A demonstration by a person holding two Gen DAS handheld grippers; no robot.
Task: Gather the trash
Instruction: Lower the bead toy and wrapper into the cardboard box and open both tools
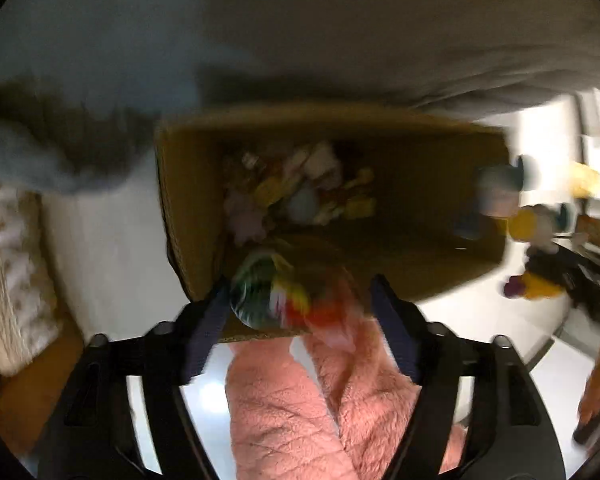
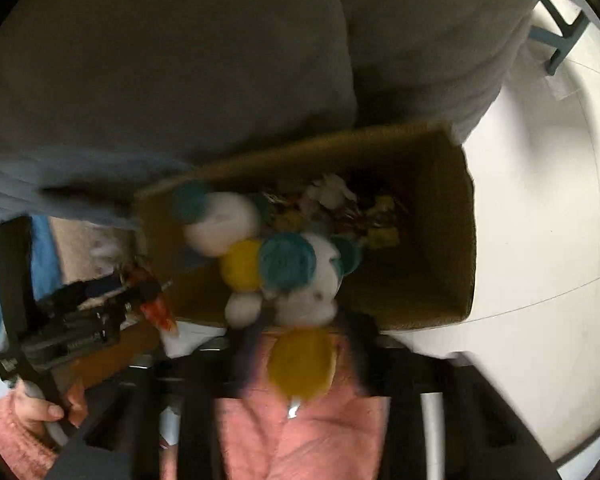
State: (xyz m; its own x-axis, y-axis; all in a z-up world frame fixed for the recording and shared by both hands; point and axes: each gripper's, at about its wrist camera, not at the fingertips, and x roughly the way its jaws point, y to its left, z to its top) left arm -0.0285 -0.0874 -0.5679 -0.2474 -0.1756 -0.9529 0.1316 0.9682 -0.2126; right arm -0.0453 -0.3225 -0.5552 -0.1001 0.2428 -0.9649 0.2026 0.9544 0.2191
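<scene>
Both grippers point steeply down over an open cardboard box (image 1: 380, 216) that stands on the pale floor (image 2: 540, 240) against a grey sofa (image 2: 180, 80), and both pictures are blurred. The left gripper (image 1: 300, 304) has its fingers (image 1: 208, 320) spread wide; a crumpled, colourful wrapper (image 1: 268, 296) lies between them above the near rim of the box, next to the left finger but, as far as the blur lets me judge, not pinched. The right gripper (image 2: 304, 332) has its fingers parted too, with a plush toy (image 2: 300, 280) in white, teal and yellow between and just beyond them, partly over the box mouth; it looks released, not gripped. The box floor already holds a heap of small wrappers and paper scraps (image 2: 340, 208). I judge the wrapper to be very light, thin and crackly, likely slick, so it wants a pinch on a bunched fold, not a flat face. The plush should be soft, light and squashy, unbreakable, and easiest to take by a rounded limb or the head, where the pads can sink in. Pink fleece legs (image 1: 320, 400) of the person fill the near edge.
</scene>
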